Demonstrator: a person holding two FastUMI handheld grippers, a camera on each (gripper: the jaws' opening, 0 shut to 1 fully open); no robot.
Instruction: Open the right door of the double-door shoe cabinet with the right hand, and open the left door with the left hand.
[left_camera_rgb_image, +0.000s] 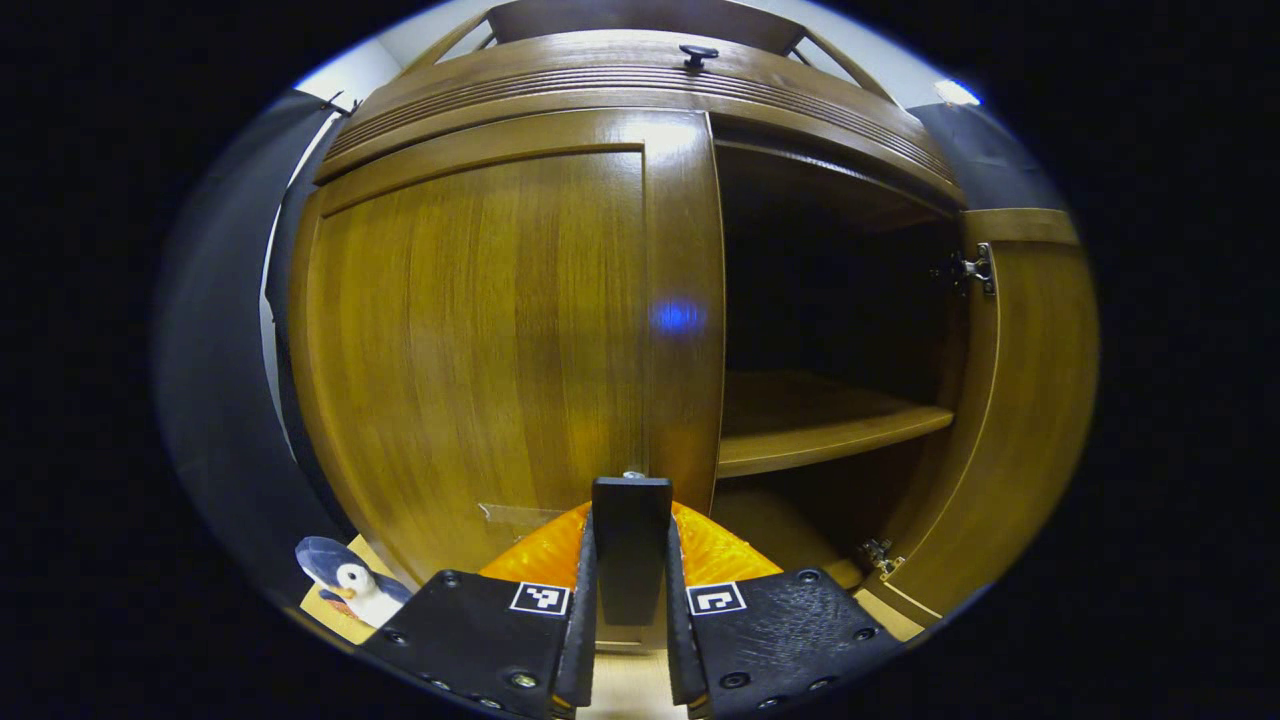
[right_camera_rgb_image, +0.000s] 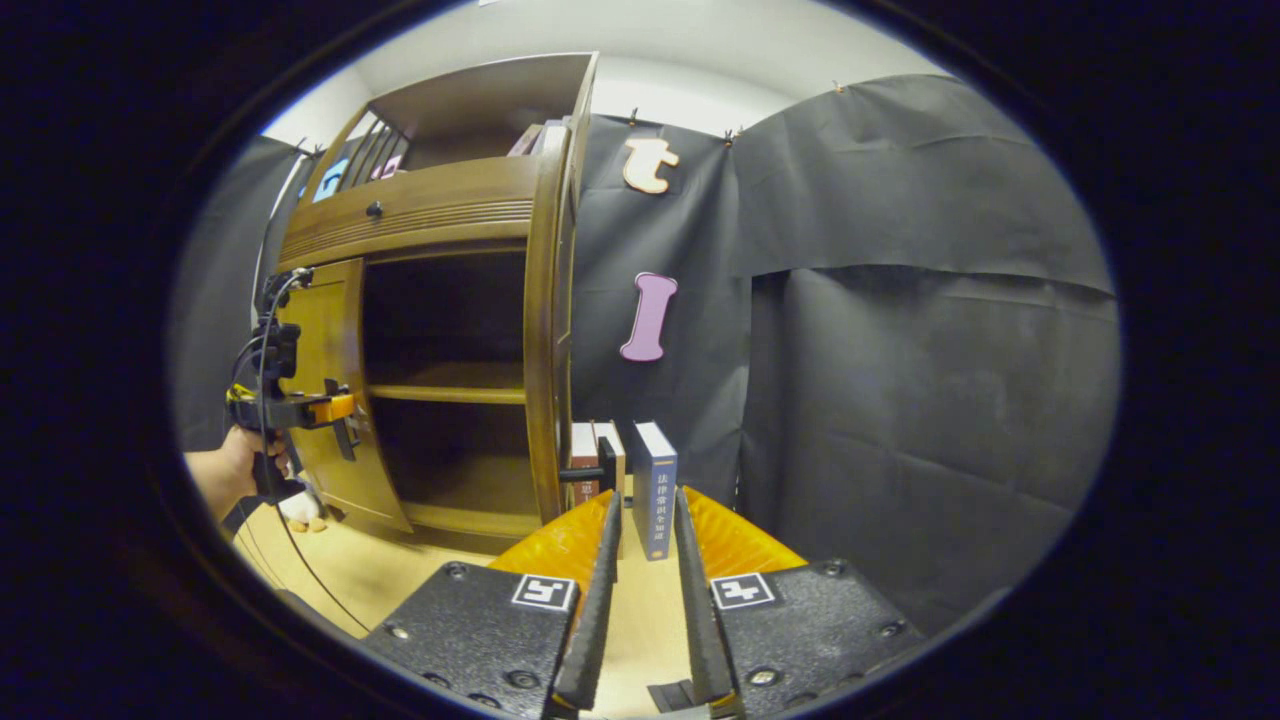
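Clamped between the left gripper (left_camera_rgb_image: 630, 600) fingers at 6 o'clock is a dark handle (left_camera_rgb_image: 631, 530) on the left door (left_camera_rgb_image: 480, 340), which sits closed. At 3 o'clock the right door (left_camera_rgb_image: 1020, 400) stands swung open, showing a shelf (left_camera_rgb_image: 830, 430). The right gripper (right_camera_rgb_image: 645, 610) hangs free with a narrow gap, holding nothing, books (right_camera_rgb_image: 655, 480) ahead at 12. Stiff hinged wood: it should swing steadily if pulled by that handle on its free edge.
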